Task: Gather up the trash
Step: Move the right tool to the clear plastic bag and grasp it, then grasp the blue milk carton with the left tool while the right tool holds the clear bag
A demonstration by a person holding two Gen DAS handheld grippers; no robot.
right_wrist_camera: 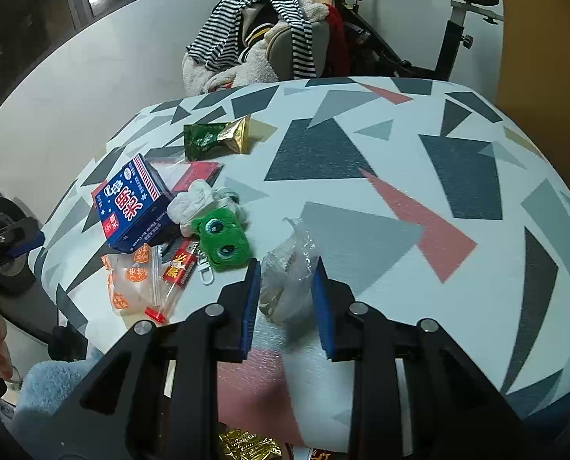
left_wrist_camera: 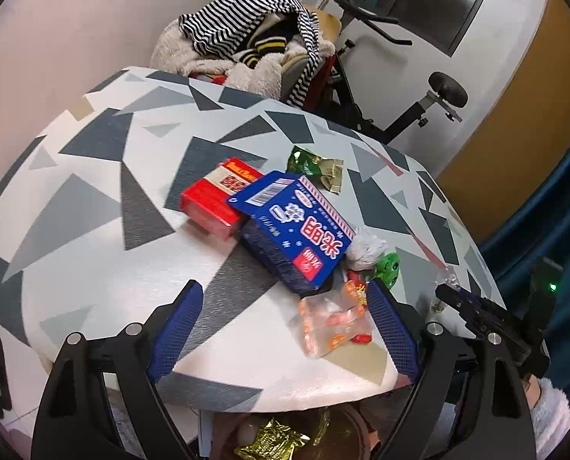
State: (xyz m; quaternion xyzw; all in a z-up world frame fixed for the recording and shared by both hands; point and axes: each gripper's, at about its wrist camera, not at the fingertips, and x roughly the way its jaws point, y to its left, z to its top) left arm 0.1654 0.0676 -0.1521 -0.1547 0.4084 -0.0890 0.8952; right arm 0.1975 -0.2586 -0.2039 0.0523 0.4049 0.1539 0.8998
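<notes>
Below the near edge of the table (right_wrist_camera: 457, 306), a bin (left_wrist_camera: 346, 418) that already holds a gold foil wrapper (left_wrist_camera: 273, 442); at that near edge, the right gripper (right_wrist_camera: 285, 291) with its blue fingers (right_wrist_camera: 252, 299) set narrowly either side of a crumpled clear plastic bag (right_wrist_camera: 288, 280), apparently touching its sides, though whether they grip it firmly cannot be told. This bag is judged light, soft and slippery, collapsing under pressure; a pinch across its bunched middle should gather enough film to lift it. Toward the near left edge, the left gripper (left_wrist_camera: 281, 326) with fingers (left_wrist_camera: 175, 333) spread wide and holding nothing, its right finger just beside a clear zip bag with orange print (left_wrist_camera: 330, 320); this flat, limp film is best taken at a raised edge. Next inward, a red tag (right_wrist_camera: 180, 264), a green plush keychain (right_wrist_camera: 223, 235) (probably not trash) and a crumpled white tissue (right_wrist_camera: 191, 201), all close together. Beyond them, a blue carton (left_wrist_camera: 296, 226) leaning on a red box (left_wrist_camera: 216, 201); both are judged stiff, light cardboard, easily held across the narrow sides. Farthest in, toward the table's far side, a green and gold foil packet (right_wrist_camera: 217, 138), crinkly and slick
</notes>
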